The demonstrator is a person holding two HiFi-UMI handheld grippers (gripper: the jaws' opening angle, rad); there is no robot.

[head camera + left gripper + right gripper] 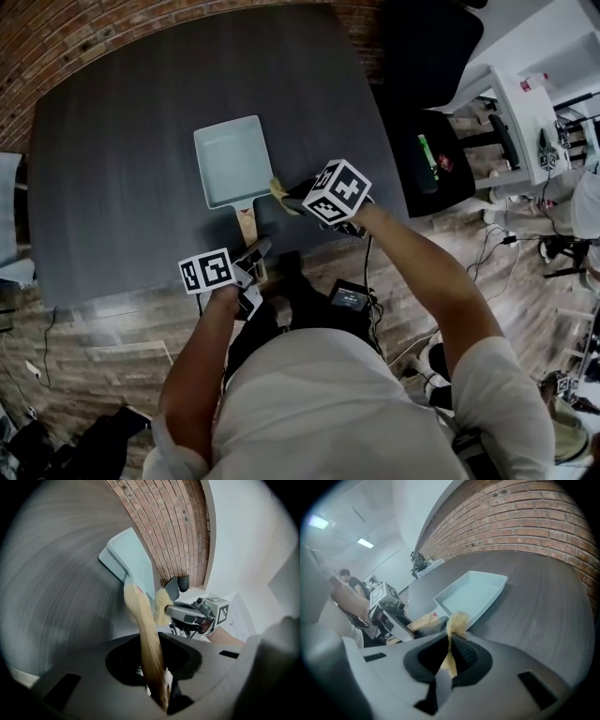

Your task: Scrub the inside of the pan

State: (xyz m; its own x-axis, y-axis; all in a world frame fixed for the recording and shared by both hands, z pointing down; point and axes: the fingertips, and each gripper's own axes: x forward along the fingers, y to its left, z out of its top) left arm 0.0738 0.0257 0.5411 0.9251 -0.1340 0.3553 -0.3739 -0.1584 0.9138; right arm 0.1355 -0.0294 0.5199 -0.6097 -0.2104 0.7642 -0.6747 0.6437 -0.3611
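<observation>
A pale blue square pan [232, 159] [133, 559] [474, 591] lies on the dark table [122, 169], its wooden handle [247, 225] [143, 625] [423, 620] pointing at the near edge. My left gripper [253, 253] [158, 688] is shut on the handle's end. My right gripper [292, 195] [449, 660] is shut on a frayed yellow scrubber [278, 190] [161, 604] [457, 620]. It hovers just right of the handle, by the pan's near right corner and outside the pan. The pan's inside looks bare.
The table's near edge [141, 291] runs just below the left gripper, with wooden floor beyond. A black chair [427, 141] and a white desk [525, 122] stand to the right. A brick wall [525, 522] lies behind the table.
</observation>
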